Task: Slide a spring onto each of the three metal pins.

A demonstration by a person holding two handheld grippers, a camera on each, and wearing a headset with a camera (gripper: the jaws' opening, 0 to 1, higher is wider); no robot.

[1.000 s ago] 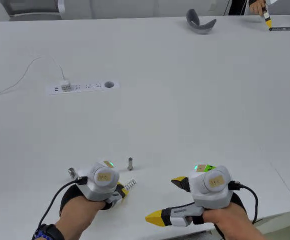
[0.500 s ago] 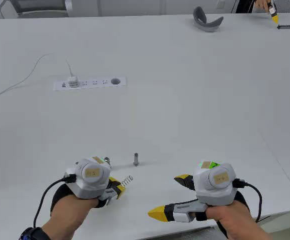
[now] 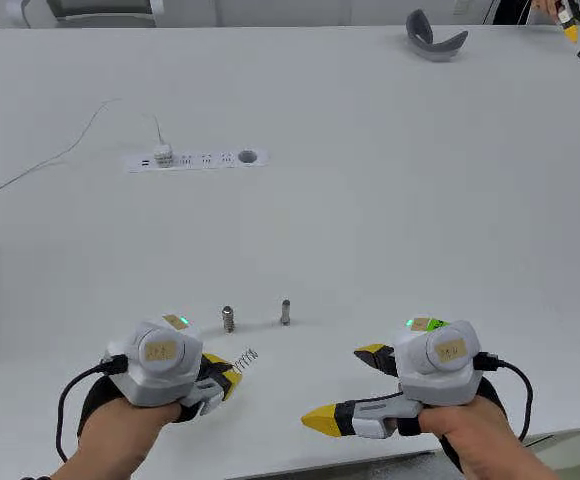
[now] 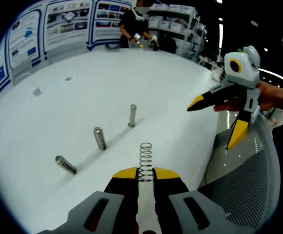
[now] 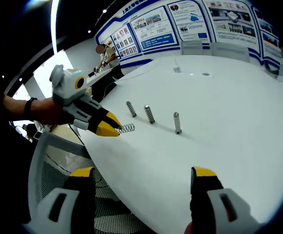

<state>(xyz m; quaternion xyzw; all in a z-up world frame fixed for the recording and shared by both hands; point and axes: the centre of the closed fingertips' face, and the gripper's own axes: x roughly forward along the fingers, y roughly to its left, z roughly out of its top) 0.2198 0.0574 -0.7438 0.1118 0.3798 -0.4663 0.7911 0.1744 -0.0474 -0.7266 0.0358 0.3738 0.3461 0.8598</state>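
Clamping a spring (image 4: 145, 156), the left gripper (image 4: 140, 173) sits near the bare pin (image 4: 132, 115); right gripper (image 5: 142, 171) gapes wide.

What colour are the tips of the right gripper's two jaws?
Yellow. The right gripper shows them best in the right gripper view, at the bottom.

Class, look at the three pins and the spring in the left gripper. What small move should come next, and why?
Probably carry the spring, held in the left gripper, over to the bare pin and line it up with the pin's top, since the other two pins already wear springs.
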